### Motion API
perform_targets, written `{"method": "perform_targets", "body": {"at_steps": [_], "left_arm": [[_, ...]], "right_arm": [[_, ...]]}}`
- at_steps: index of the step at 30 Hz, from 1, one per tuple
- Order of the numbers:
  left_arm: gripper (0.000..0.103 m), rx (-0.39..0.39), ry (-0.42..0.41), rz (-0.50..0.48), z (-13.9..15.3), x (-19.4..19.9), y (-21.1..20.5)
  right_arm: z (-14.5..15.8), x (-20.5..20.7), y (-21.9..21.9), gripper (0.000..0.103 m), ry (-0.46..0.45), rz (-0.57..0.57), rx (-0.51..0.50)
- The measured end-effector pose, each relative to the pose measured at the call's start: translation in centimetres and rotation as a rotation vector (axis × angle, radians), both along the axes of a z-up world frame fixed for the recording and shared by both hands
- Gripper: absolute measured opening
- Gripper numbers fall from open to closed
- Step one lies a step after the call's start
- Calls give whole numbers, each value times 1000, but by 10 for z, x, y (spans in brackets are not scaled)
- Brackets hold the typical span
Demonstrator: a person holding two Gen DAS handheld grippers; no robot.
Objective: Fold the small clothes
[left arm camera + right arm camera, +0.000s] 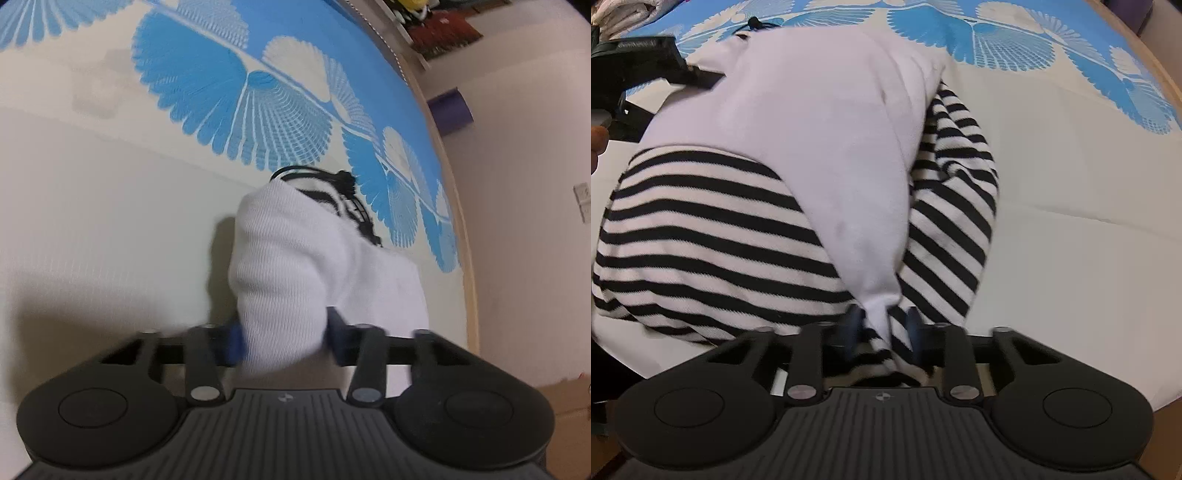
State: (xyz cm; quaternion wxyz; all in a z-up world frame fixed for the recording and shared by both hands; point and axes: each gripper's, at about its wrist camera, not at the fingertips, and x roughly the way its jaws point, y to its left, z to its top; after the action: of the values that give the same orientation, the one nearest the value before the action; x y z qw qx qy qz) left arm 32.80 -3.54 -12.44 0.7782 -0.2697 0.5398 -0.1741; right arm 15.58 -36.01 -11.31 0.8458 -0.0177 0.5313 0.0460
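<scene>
A small white garment [295, 266] with black-and-white striped parts [713, 229] lies bunched on a cream and blue patterned sheet [110, 221]. In the left wrist view my left gripper [286, 338] has a thick fold of the white cloth filling the gap between its blue pads [236, 345], which press on it. In the right wrist view my right gripper [884, 326] pinches a narrow bunch of white and striped cloth at the garment's near end. The left gripper's black body [631, 70] shows at the garment's far left corner, with part of a hand [596, 144] beside it.
The sheet's blue fan pattern [258, 110] runs along the far side, up to a wooden edge [463, 221]. Beyond that edge stand a purple object [448, 110] and a pale wall with a socket [583, 201]. A cardboard box [561, 398] sits at the lower right.
</scene>
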Motion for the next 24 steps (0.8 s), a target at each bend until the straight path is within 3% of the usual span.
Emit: {"method": "perform_targets", "body": {"at_steps": [3, 7, 12, 15, 16, 19, 22, 24], "left_arm": [[41, 38, -59, 16, 27, -5, 10], [41, 122, -153, 38, 60, -6, 43], [41, 197, -169, 108, 74, 0, 106], [47, 220, -147, 162, 71, 3, 139], [53, 241, -134, 177, 68, 4, 147], [55, 363, -149, 249, 76, 0, 163], [55, 322, -201, 186, 96, -15, 168], [55, 317, -216, 32, 101, -28, 158]], "right_arm": [[3, 8, 17, 8, -6, 18, -26], [11, 20, 53, 7, -23, 71, 23], [16, 36, 109, 6, -56, 168, 39], [20, 45, 133, 6, -69, 188, 70], [20, 48, 142, 6, -70, 195, 77], [19, 52, 159, 6, -70, 217, 68], [18, 53, 162, 5, -72, 210, 57], [17, 56, 157, 5, -70, 190, 58]]}}
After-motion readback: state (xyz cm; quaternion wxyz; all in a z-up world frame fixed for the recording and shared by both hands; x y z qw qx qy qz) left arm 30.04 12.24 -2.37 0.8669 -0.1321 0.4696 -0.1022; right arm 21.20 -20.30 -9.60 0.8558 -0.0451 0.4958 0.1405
